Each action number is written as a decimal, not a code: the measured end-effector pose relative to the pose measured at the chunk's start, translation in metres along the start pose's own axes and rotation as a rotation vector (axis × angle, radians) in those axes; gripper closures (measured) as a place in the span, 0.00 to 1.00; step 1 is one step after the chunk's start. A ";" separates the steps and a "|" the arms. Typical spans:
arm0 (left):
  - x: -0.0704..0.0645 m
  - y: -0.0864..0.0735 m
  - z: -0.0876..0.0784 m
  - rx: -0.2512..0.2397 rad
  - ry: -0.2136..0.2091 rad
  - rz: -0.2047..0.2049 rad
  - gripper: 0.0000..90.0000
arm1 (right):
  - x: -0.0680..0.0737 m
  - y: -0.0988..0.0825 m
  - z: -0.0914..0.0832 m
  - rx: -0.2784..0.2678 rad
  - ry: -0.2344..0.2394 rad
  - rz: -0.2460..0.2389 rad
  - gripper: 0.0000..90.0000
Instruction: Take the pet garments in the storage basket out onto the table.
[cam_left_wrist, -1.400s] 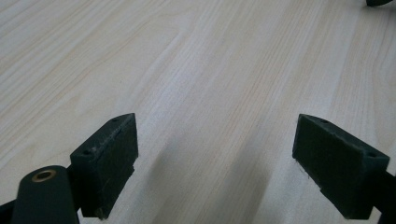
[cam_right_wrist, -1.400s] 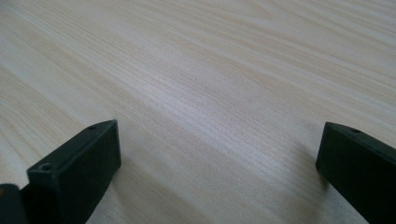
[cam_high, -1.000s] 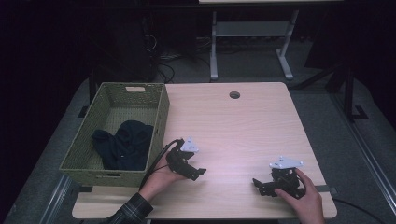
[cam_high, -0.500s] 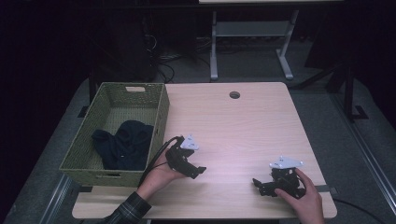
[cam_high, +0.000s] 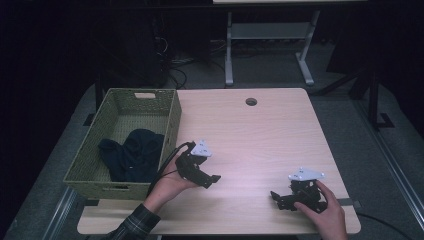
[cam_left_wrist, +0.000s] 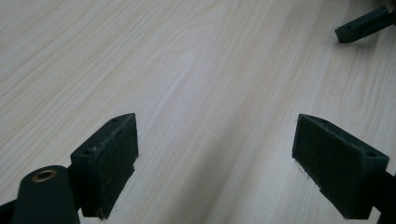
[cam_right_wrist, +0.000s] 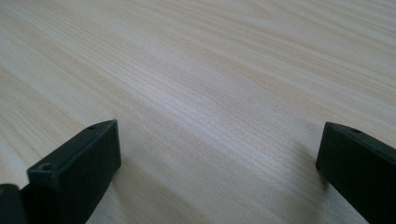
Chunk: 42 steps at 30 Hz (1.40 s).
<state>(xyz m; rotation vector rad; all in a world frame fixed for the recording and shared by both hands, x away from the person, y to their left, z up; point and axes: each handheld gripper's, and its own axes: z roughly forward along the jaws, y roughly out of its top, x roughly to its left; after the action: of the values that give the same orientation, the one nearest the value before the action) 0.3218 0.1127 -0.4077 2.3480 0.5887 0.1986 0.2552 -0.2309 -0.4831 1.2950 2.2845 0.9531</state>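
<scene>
Sizing up: dark cloth (cam_high: 134, 154) as the nearest thing to the claws.
Location: cloth lies bunched in the woven basket (cam_high: 171, 120) at the tabletop's (cam_high: 260, 135) left edge, towards the near end.
Left claw (cam_high: 214, 178): jaws wide apart, nothing between them, just right of the basket's near corner.
Right claw (cam_high: 274, 196): jaws spread, empty, near the tabletop's front-right corner.
Handling: likely light, limp, not fragile; will drape and sag.
Grip point: a raised fold at the top of the heap, pinch deep so fabric doesn't slip.
Risk: snagging on the basket weave.
</scene>
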 end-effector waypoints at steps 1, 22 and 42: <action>0.000 0.001 -0.001 0.001 -0.002 0.001 0.15 | 0.000 0.000 0.000 0.000 0.001 0.000 0.00; 0.017 0.014 -0.032 -0.076 0.000 -0.032 0.15 | 0.000 0.000 0.000 0.001 0.001 -0.004 0.00; 0.028 0.013 -0.064 -0.145 -0.020 -0.071 0.16 | 0.000 0.000 0.000 0.000 0.002 -0.007 0.00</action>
<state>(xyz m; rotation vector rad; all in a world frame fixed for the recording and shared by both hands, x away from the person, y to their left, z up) 0.3317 0.1556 -0.3520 2.1834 0.6259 0.1785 0.2554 -0.2313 -0.4832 1.2861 2.2885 0.9529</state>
